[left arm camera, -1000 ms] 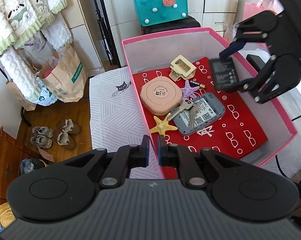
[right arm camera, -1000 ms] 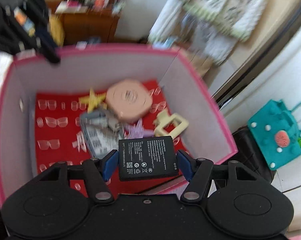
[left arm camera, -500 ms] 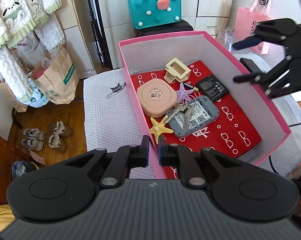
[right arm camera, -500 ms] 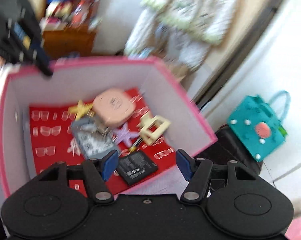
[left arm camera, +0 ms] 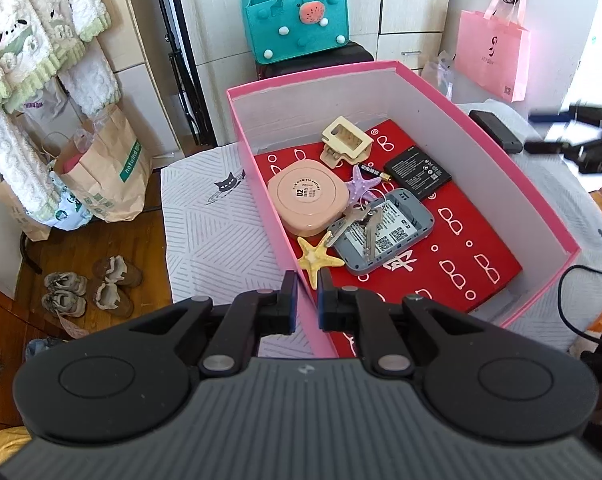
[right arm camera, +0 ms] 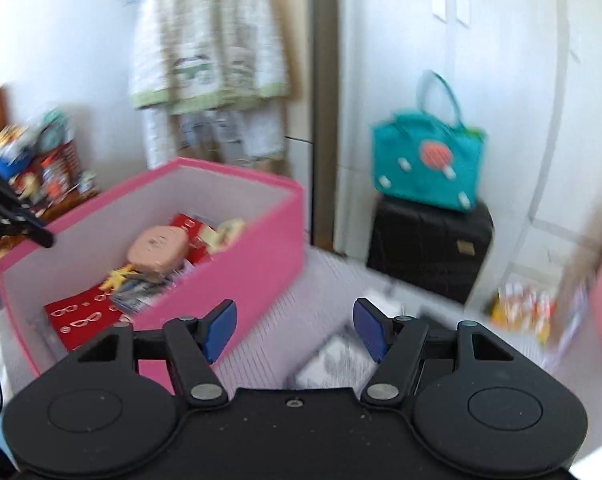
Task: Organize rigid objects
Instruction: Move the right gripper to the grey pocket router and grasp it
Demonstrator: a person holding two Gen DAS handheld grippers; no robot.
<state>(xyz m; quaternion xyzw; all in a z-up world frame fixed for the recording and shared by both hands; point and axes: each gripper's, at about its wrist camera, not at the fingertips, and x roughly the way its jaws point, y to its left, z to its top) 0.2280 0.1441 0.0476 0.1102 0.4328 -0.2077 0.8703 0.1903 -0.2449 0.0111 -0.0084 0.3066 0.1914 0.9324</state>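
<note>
A pink box point(left arm camera: 497, 160) with a red lining holds a black battery point(left arm camera: 418, 171), a round pink case point(left arm camera: 308, 197), a cream hair claw point(left arm camera: 345, 147), two starfish, keys point(left arm camera: 357, 222) and a grey device point(left arm camera: 389, 236). My left gripper point(left arm camera: 306, 305) is shut on the box's near left wall. My right gripper point(right arm camera: 295, 330) is open and empty, outside the box to its right, above the white mat; it shows blurred in the left wrist view point(left arm camera: 569, 140). A flat dark object point(left arm camera: 495, 130) lies on the mat right of the box.
A teal bag point(left arm camera: 295, 20) stands on a dark case behind the box. A pink paper bag point(left arm camera: 491, 56) hangs at the back right. Paper bags point(left arm camera: 105, 168) and shoes point(left arm camera: 89, 288) are on the floor at left. A black cable point(left arm camera: 581, 280) lies at the right.
My right gripper let go of the black battery, which now lies in the box. It then pulled back out of the box to the right. My left gripper kept its hold on the wall.
</note>
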